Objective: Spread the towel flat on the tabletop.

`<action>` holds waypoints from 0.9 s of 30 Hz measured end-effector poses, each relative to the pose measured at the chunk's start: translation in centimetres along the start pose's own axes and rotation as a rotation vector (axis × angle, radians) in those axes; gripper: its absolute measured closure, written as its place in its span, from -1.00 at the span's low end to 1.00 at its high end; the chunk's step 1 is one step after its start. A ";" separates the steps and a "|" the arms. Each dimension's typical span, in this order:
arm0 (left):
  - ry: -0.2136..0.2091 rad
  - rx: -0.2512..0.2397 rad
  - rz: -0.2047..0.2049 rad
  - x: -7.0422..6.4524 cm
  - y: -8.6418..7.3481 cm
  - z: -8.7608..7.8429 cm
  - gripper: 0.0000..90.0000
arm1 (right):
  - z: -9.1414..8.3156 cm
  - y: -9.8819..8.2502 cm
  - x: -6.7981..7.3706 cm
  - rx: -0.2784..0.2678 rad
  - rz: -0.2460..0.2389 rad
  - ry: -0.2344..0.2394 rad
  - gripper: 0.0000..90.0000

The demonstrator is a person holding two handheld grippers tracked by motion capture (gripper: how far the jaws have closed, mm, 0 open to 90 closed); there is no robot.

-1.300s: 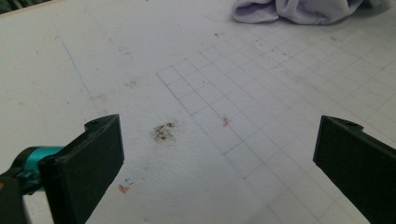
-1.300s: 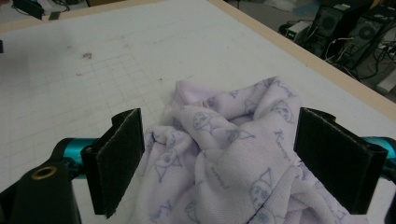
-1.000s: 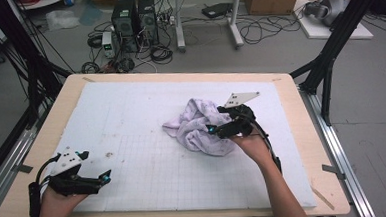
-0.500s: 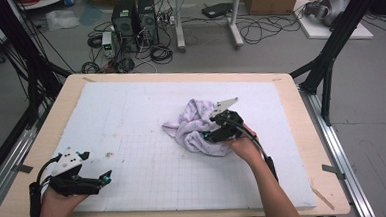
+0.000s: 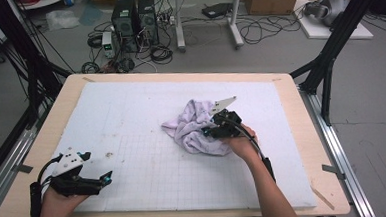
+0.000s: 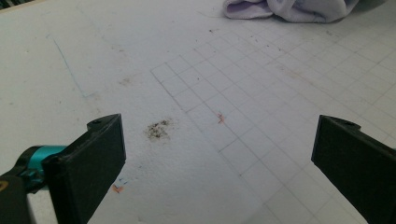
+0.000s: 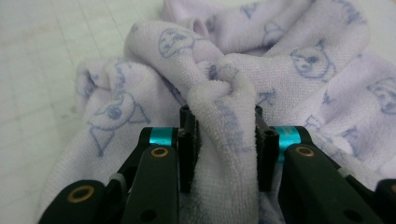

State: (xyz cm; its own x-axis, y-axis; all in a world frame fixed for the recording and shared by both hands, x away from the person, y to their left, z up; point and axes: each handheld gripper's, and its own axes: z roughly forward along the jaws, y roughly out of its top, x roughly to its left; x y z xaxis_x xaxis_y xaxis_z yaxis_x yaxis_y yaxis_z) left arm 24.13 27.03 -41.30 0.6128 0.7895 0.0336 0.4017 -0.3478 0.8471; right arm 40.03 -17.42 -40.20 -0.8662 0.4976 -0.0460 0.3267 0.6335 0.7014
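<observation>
Right gripper view shows my right gripper (image 7: 218, 140) has just closed, pinching a fold of the lilac towel (image 7: 280, 70). The towel lies crumpled past table centre, toward two o'clock. My left gripper (image 5: 92, 181) waits wide open, holding nothing, at seven o'clock. I judge a lift comes next.

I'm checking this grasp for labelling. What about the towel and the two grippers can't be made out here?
- Towel: its full size and edges, bunched up in the high view, cut off by the frame in the right gripper view.
- Right gripper: its jaws have just been closing on a fold; how many layers they pinch is hidden by the cloth.
- Left gripper: its body, cut off at the bottom edge in its own view.
</observation>
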 end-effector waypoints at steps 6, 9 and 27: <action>-0.004 0.001 0.000 0.0 0.0 0.0 -0.93 | -2.0 1.6 0.6 -0.091 0.005 0.057 0.58; -0.003 0.001 0.000 -0.1 0.0 0.1 -0.93 | -2.9 2.6 1.4 -0.116 -0.007 0.084 0.58; -0.012 -0.002 0.003 -0.3 0.1 0.1 -0.92 | -2.7 3.7 12.1 -0.159 -0.138 0.331 0.54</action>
State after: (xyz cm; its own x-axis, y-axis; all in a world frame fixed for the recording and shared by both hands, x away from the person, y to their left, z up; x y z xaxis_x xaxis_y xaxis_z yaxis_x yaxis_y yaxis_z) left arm 24.07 26.69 -41.32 0.6223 0.7822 0.0297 0.3988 -0.3495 0.8478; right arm 29.72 -10.64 -36.30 -0.9815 0.1798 0.0656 0.1581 0.5687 0.8072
